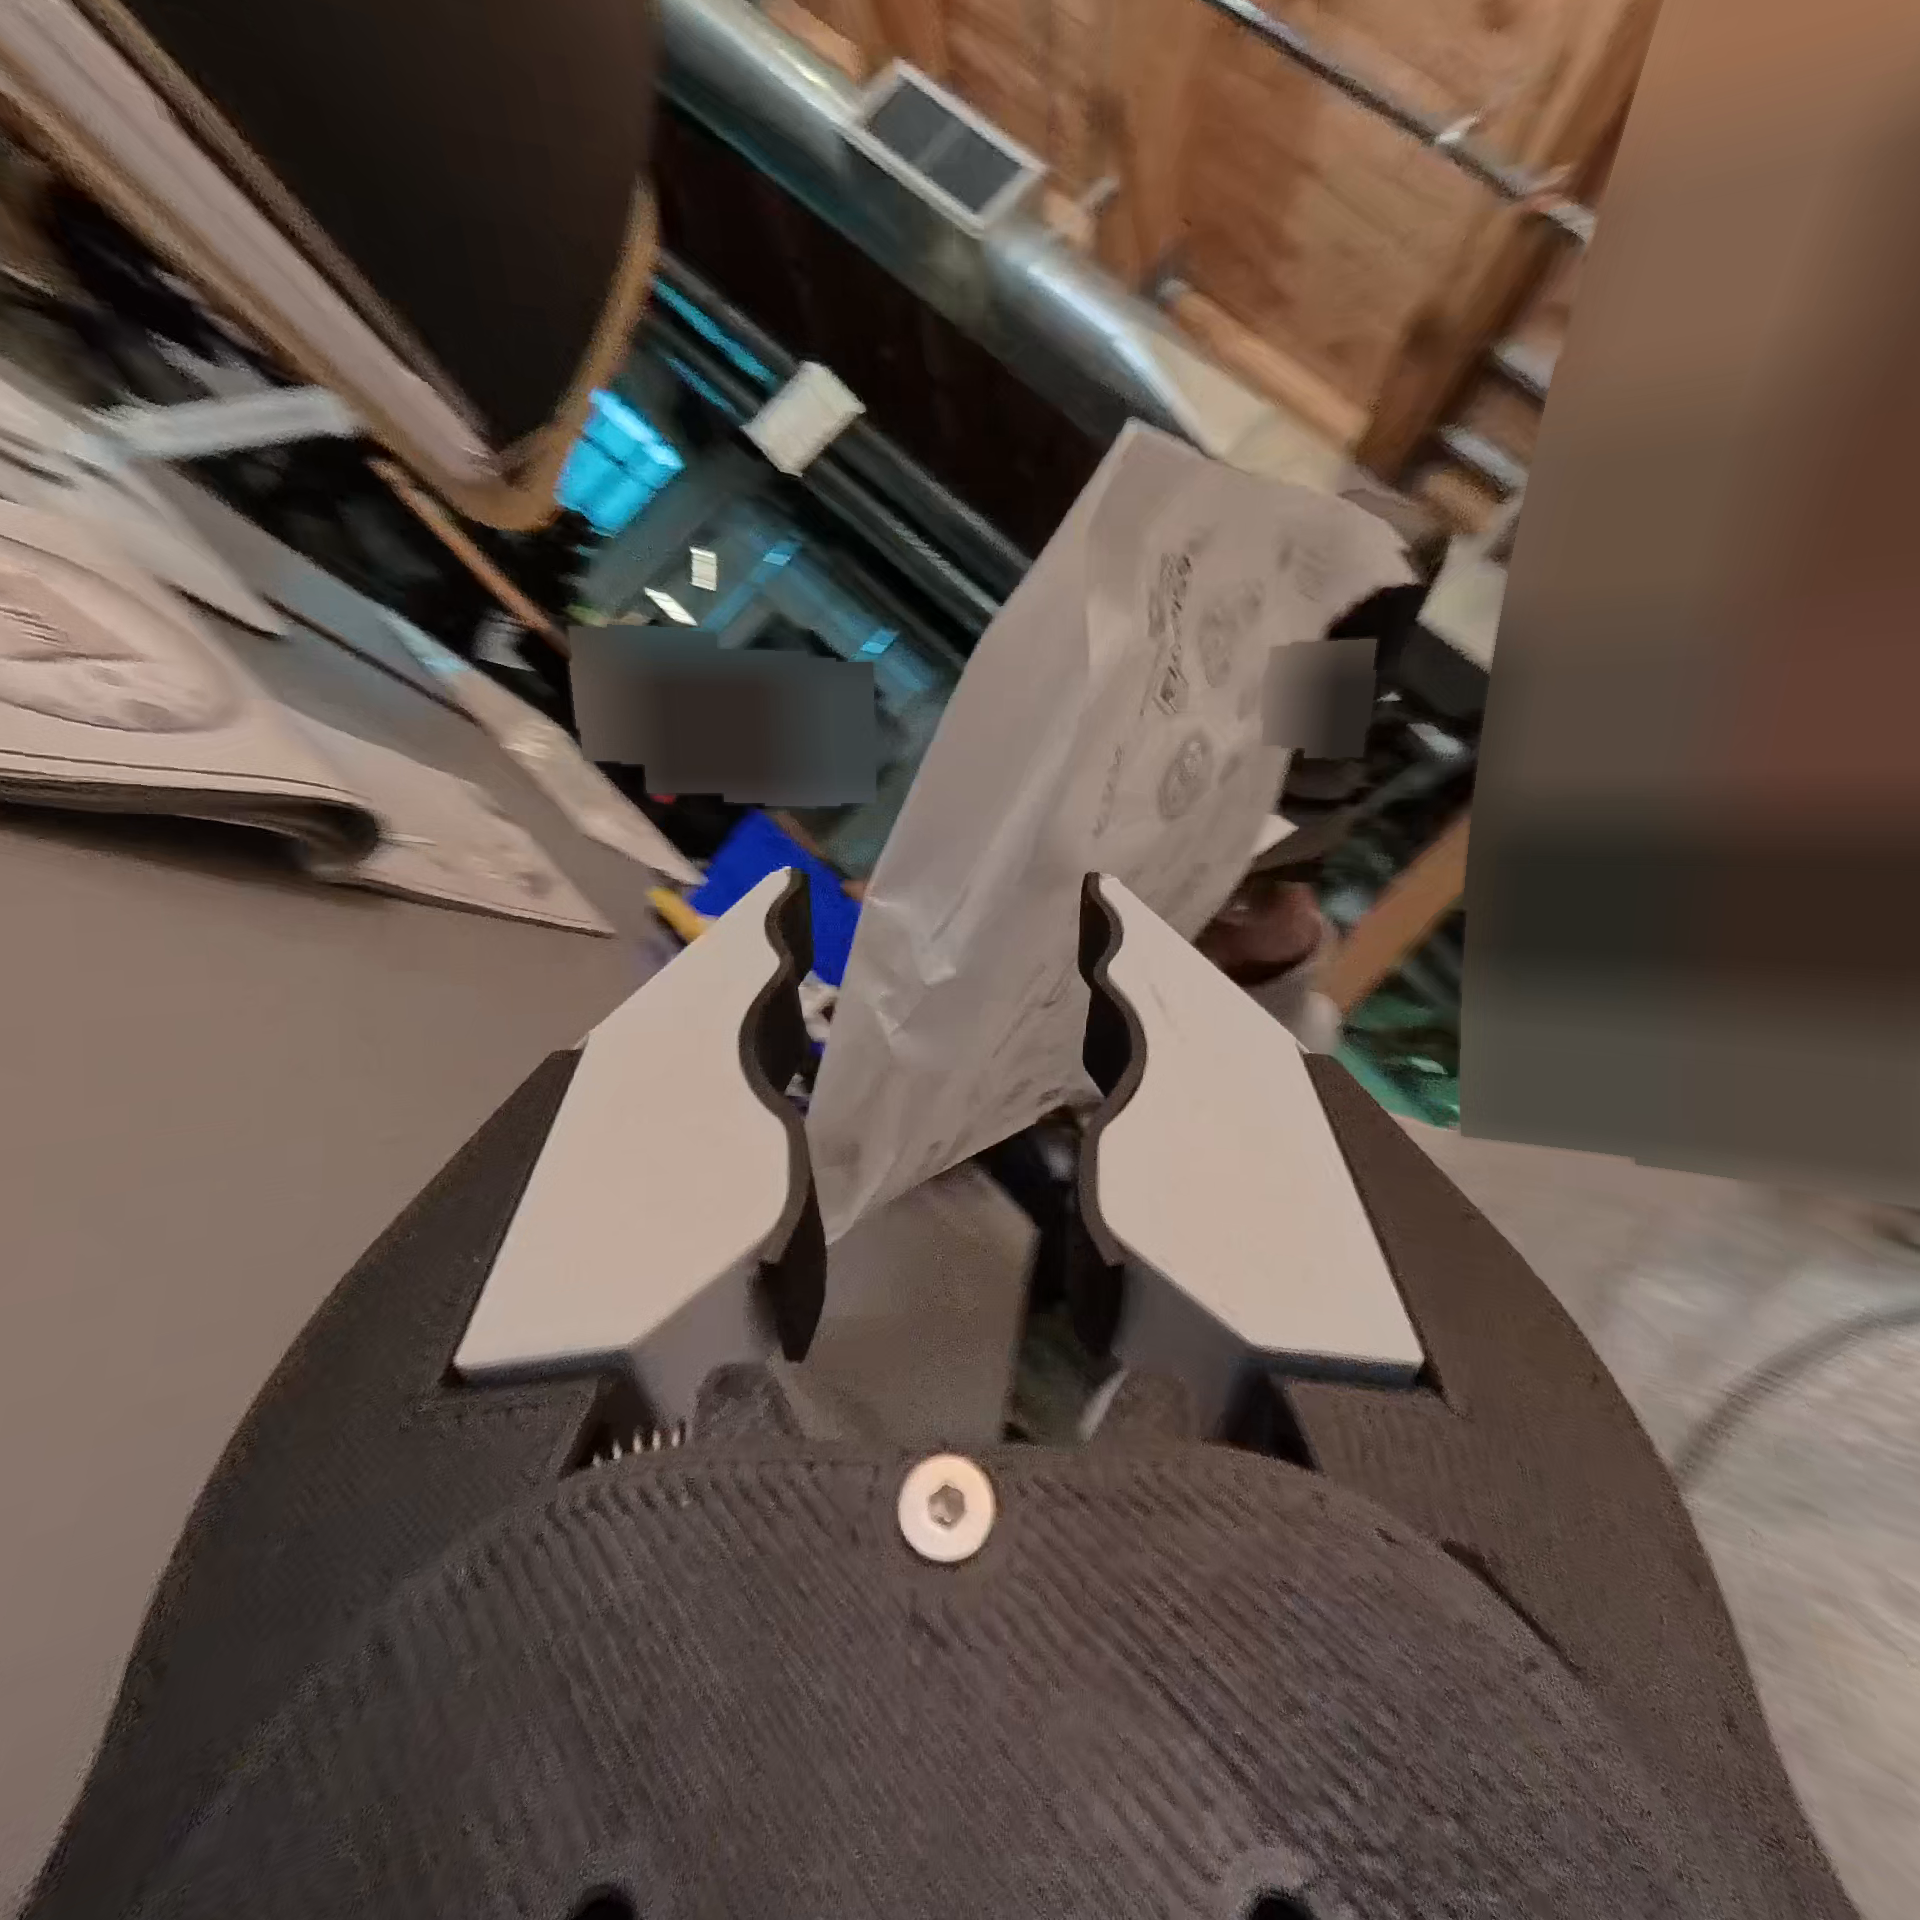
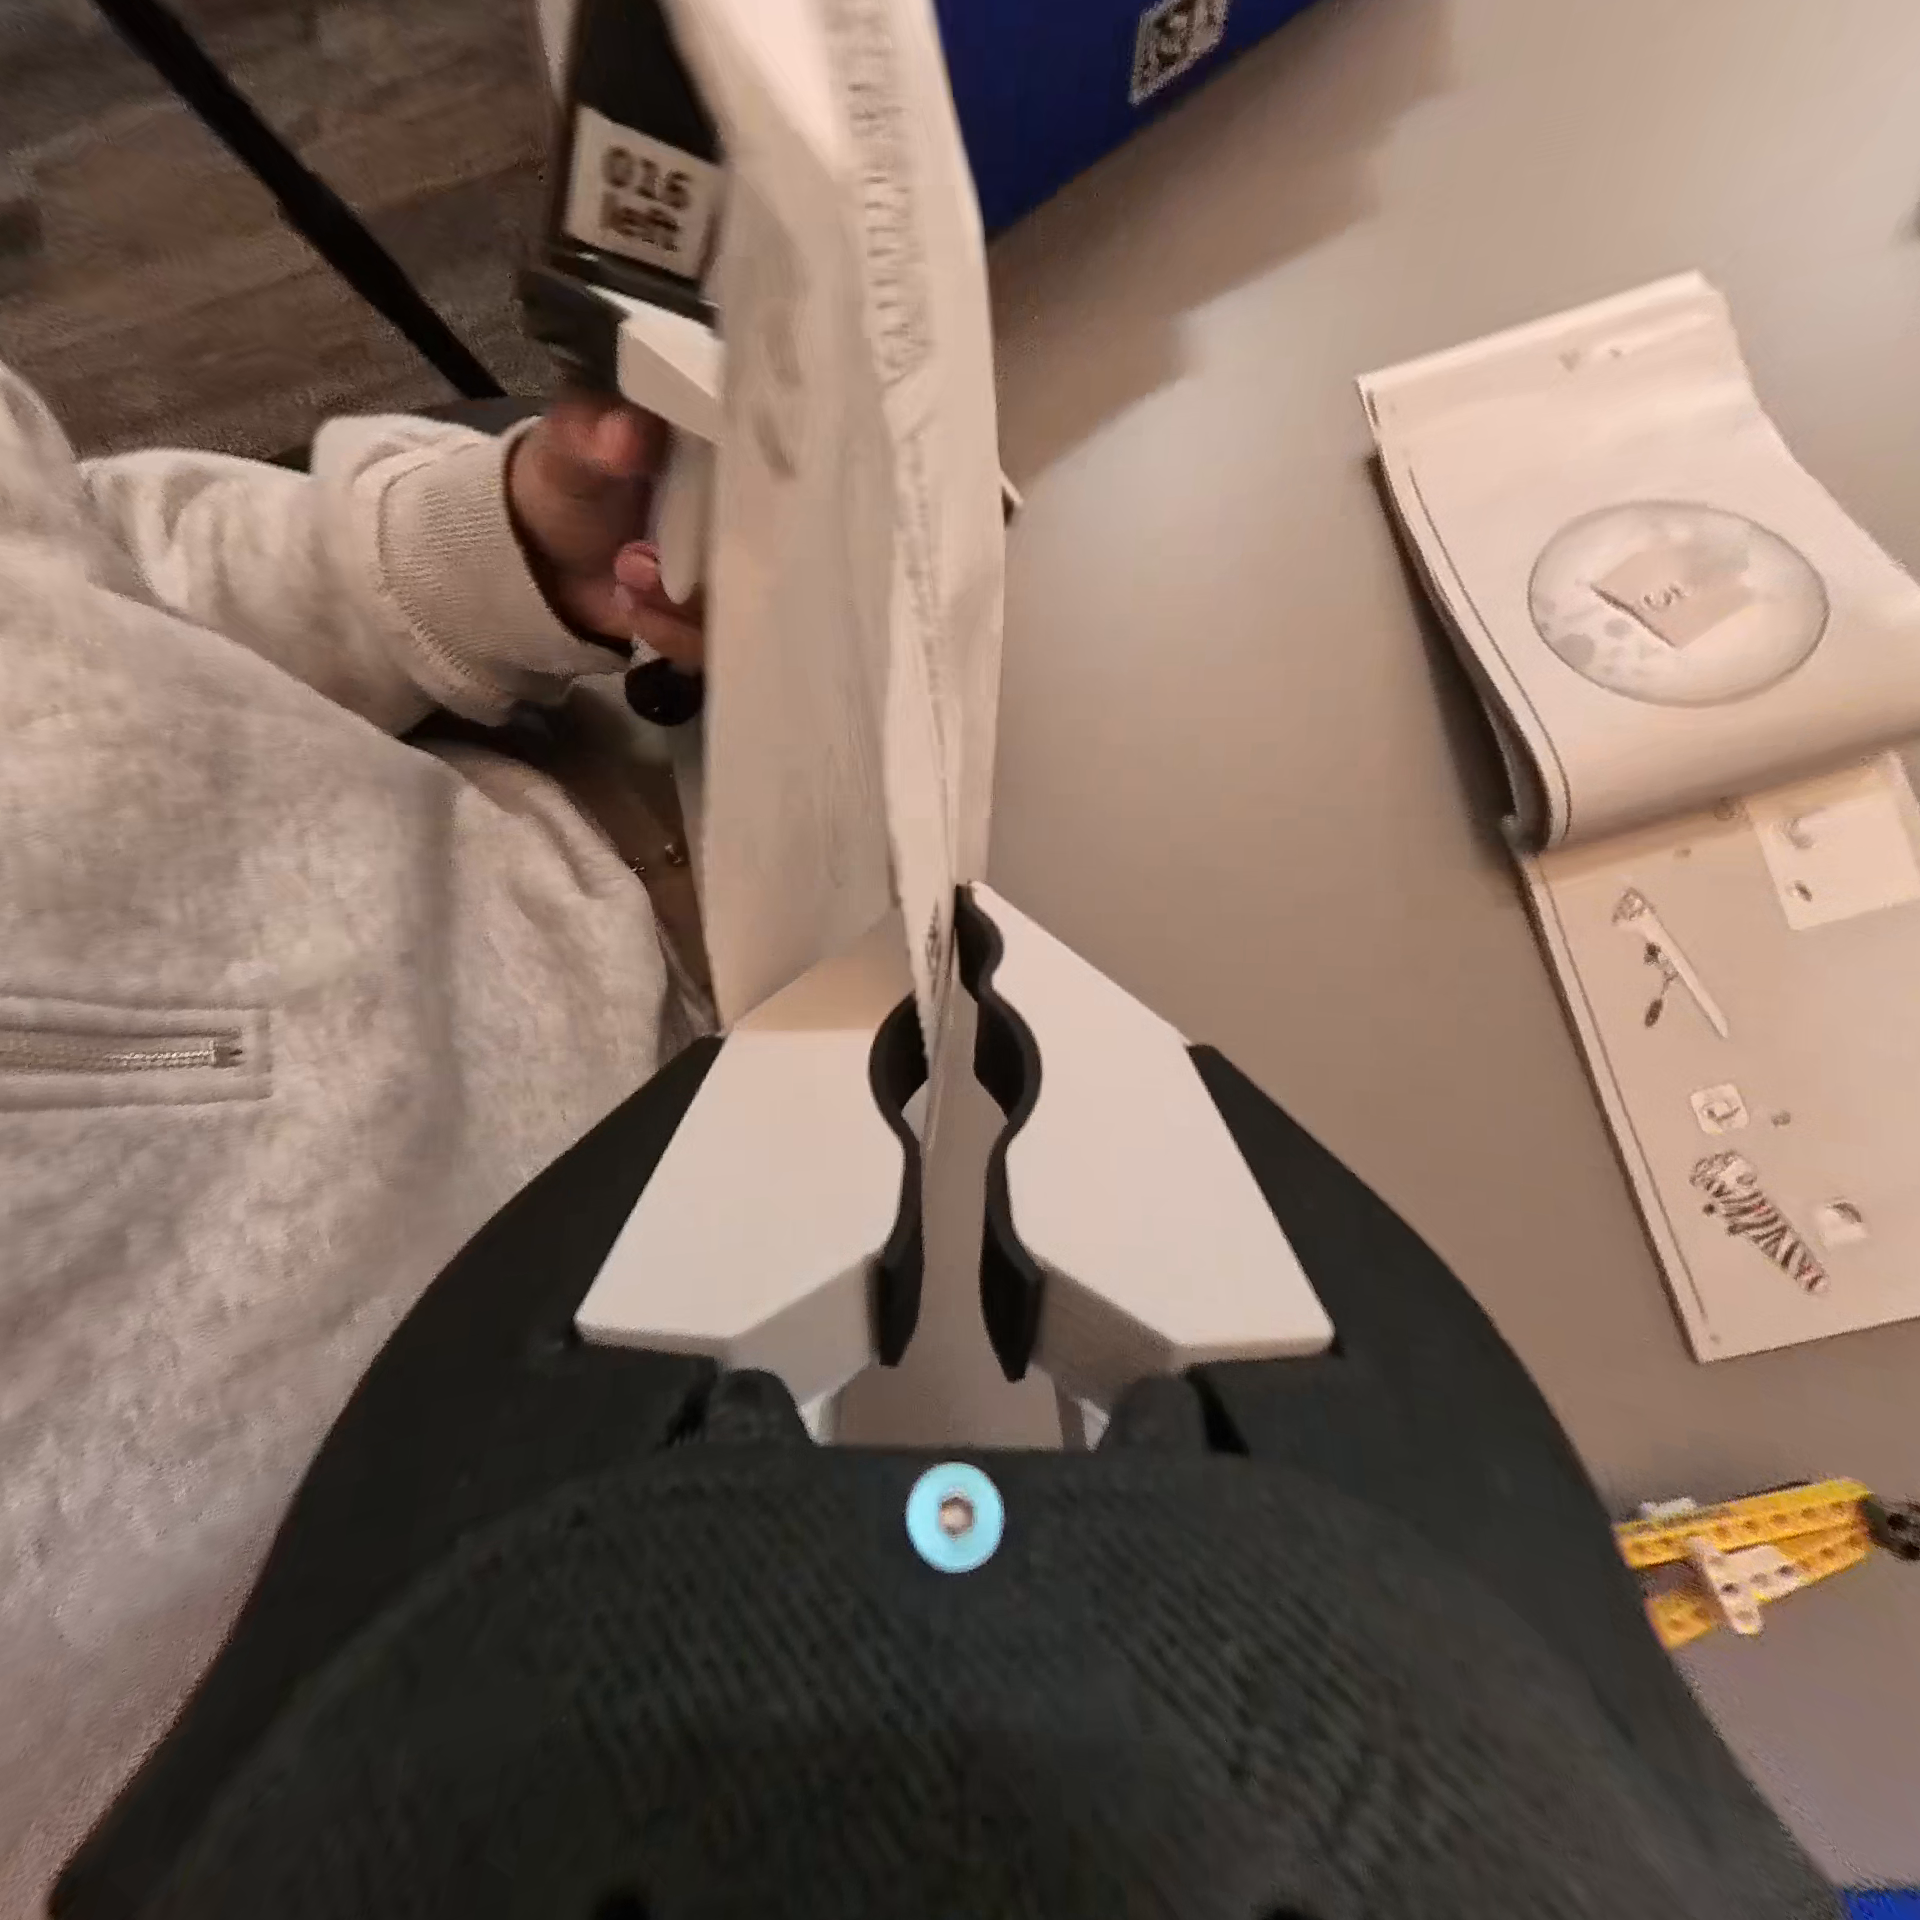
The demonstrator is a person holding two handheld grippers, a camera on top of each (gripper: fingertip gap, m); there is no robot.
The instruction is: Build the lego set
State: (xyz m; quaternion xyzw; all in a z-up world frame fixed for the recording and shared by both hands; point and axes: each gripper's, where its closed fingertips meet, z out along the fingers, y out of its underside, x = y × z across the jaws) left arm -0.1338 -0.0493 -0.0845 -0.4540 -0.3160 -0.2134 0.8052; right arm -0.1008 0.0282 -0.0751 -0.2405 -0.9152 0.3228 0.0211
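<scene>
Nearest, the right gripper (image 2: pixel 940 914) pinches the white paper bag (image 2: pixel 831 582) by its edge. Farther off, the left gripper (image 1: pixel 940 883) stands open around the bag's corner; its contents are hidden. Beyond, a blurred instruction booklet (image 2: pixel 1662 727) lies open on the grey table (image 2: pixel 1195 727).

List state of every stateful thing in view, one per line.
paper bag: held up off the table, crumpled
right gripper: jaws shut on the bag's edge
left gripper: jaws open, bag corner between them
instruction booklet: lying open on the table
yellow lego assembly: partly built, on the table
</scene>
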